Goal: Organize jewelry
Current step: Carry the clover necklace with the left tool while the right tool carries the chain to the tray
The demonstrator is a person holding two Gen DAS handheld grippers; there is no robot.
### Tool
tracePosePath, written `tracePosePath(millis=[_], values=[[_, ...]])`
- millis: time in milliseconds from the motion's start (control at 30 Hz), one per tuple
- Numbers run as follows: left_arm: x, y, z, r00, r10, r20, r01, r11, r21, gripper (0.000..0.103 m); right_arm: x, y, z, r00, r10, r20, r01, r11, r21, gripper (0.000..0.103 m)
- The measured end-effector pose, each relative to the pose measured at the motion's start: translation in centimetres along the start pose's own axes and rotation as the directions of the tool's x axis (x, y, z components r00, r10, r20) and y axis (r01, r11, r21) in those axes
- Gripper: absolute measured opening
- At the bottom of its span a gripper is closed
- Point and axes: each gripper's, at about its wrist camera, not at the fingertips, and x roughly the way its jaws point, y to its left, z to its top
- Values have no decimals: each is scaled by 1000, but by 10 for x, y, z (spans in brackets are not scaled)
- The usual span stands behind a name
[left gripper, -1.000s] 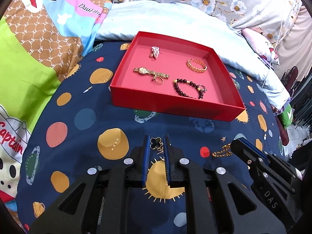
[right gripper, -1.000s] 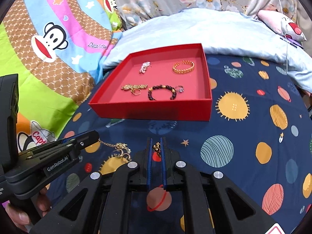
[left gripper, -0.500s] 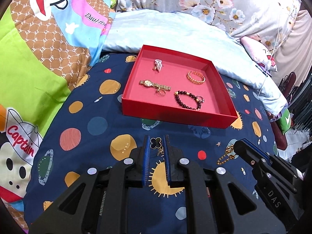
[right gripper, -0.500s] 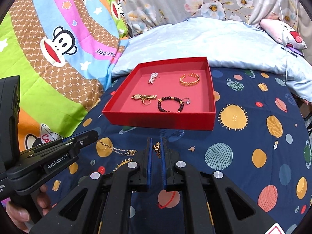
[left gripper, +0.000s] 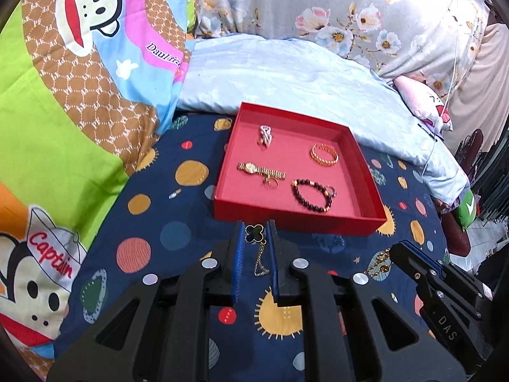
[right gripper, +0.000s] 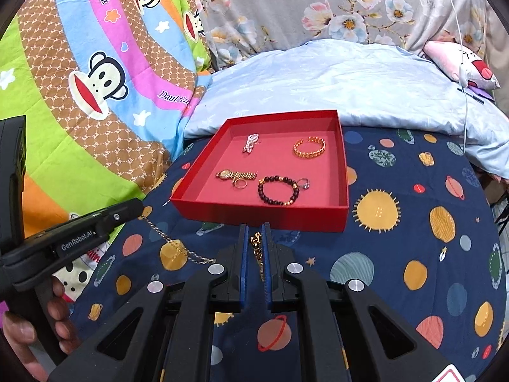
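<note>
A gold chain necklace with a black clover pendant point(left gripper: 254, 234) is held at both ends. My left gripper point(left gripper: 256, 235) is shut on the pendant end; its chain hangs below. My right gripper point(right gripper: 256, 243) is shut on the other chain end point(right gripper: 256, 244). The chain point(right gripper: 178, 246) sags between the two grippers above the bedspread. The red tray point(left gripper: 359, 156) point(right gripper: 343, 172) lies just beyond both grippers. It holds a gold watch point(left gripper: 259, 170), a gold bangle point(left gripper: 324, 155), a dark bead bracelet point(left gripper: 311, 191), a pearl piece point(left gripper: 264, 134) and small rings point(right gripper: 240, 184).
The tray rests on a navy planet-print bedspread point(left gripper: 178, 210). A pale blue pillow point(left gripper: 286, 73) lies behind it, a cartoon monkey quilt point(left gripper: 79, 73) to the left. A white cable point(right gripper: 464, 73) hangs at the right. The person's hand point(right gripper: 47, 328) holds the left gripper handle.
Both grippers have risen and pulled back with the necklace; the tray looks smaller and farther. The chain has lifted off the bedspread and hangs between them.
</note>
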Motion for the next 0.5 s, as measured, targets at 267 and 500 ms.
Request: tracePosePath(millis=[267, 500], values=[[3, 1, 35, 999, 8, 53, -9, 1000, 14, 13, 6, -10, 30, 999, -17, 39, 17, 1000, -9, 7], [11, -8, 65, 996, 1, 94, -4, 1000, 29, 13, 21, -16, 58, 997, -36, 65, 37, 999, -23, 7]])
